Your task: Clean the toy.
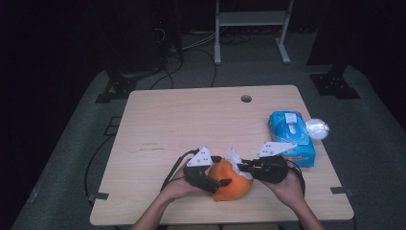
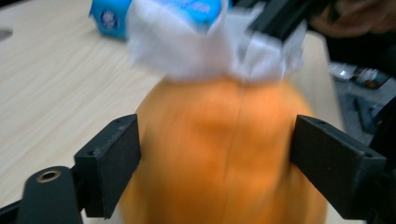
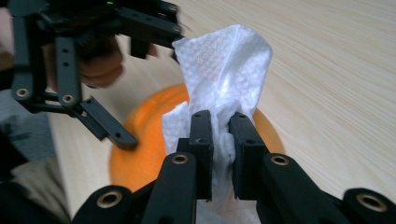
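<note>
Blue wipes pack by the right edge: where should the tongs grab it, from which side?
Take the wipes pack across its narrow width, coming from above. It lies flat, longer than wide, and the white ball crowds its far right corner, so grip nearer the front end.

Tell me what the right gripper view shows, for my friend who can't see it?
The right gripper pinches a white tissue between its black jaws, just above an orange ball. The left gripper holds the ball's side, and a wooden table lies behind.
</note>
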`<move>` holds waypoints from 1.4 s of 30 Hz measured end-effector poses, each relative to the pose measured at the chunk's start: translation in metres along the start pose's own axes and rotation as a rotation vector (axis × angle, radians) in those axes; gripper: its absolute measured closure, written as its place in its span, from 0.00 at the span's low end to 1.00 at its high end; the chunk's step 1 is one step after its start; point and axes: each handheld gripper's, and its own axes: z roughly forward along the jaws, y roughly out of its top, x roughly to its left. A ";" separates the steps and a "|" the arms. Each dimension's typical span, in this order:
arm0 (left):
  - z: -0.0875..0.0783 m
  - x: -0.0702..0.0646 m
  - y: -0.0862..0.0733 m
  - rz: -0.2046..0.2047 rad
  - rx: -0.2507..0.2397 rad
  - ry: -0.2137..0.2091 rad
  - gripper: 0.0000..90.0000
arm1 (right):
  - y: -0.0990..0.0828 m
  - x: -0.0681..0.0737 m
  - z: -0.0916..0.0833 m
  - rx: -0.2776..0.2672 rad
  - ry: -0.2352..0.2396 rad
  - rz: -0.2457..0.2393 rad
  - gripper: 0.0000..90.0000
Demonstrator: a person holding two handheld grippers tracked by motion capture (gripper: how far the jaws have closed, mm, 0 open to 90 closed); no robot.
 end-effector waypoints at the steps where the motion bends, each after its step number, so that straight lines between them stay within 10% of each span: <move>1: 0.001 0.000 -0.001 0.008 0.008 0.001 0.20 | 0.001 0.001 0.000 0.003 -0.004 -0.008 0.89; 10: 0.004 0.007 -0.014 -0.054 0.038 -0.020 0.26 | -0.021 -0.032 -0.003 0.044 -0.013 0.116 0.89; 24: 0.001 0.009 -0.018 -0.068 0.039 -0.030 0.26 | -0.025 -0.039 -0.006 0.097 -0.078 0.117 0.89; 30: 0.003 0.008 -0.018 -0.070 0.036 -0.031 0.26 | -0.009 -0.028 -0.016 -0.014 0.003 0.099 0.89; 38: 0.003 0.007 -0.017 -0.067 0.041 -0.029 0.26 | -0.024 -0.039 -0.007 0.089 -0.024 0.123 0.89; 42: 0.003 0.007 -0.018 -0.072 0.039 -0.031 0.26 | -0.020 -0.036 -0.012 0.048 -0.007 0.123 0.89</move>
